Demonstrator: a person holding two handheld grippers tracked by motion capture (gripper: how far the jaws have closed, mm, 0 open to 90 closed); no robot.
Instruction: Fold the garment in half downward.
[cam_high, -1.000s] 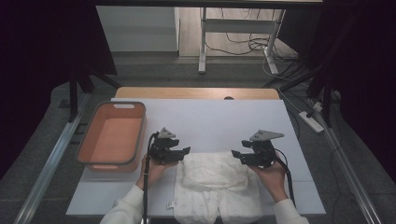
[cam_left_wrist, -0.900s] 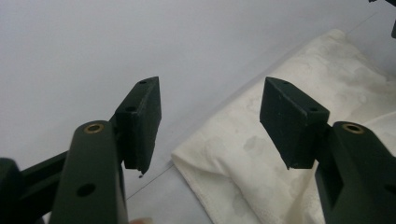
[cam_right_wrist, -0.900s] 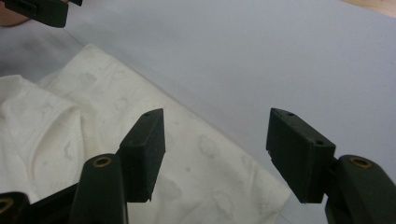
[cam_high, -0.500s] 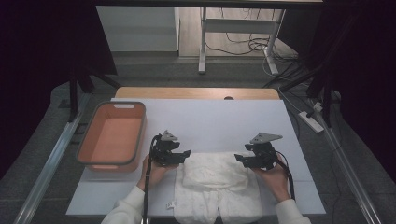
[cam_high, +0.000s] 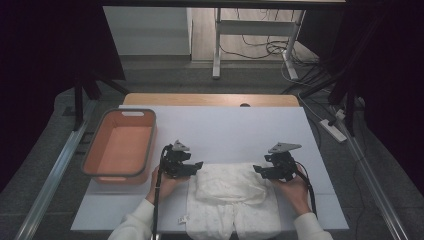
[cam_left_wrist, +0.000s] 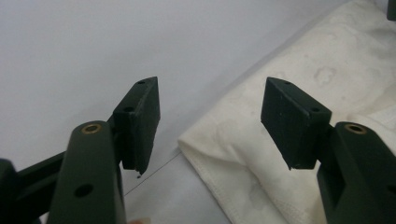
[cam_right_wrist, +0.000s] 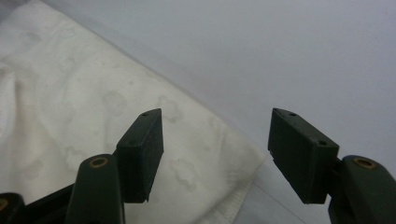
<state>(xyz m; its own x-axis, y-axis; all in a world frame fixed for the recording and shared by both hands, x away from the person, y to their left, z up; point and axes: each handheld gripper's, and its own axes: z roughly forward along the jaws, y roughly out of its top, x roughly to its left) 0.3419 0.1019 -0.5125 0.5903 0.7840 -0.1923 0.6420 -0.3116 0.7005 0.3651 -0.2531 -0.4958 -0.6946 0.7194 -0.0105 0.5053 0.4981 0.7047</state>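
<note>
A cream patterned garment (cam_high: 232, 192) lies folded at the near middle of the white table, its lower part running to the front edge. My left gripper (cam_high: 198, 165) is at the garment's left upper corner, jaws open with nothing between them. In the left gripper view that gripper (cam_left_wrist: 210, 121) hovers over the cloth's corner (cam_left_wrist: 299, 93). My right gripper (cam_high: 259, 171) stands at the garment's right upper corner, also open. The right gripper view has its jaws (cam_right_wrist: 215, 144) spread above the cloth's corner (cam_right_wrist: 93, 107), holding nothing.
An orange bin (cam_high: 120, 146) with a grey rim sits at the table's left side. The white table (cam_high: 225, 130) stretches beyond the garment. A small tag (cam_high: 182, 219) lies by the garment's lower left. Cables and a stand are on the floor beyond.
The right gripper has shifted slightly along the garment's right upper corner. The left gripper and the garment look the same.
</note>
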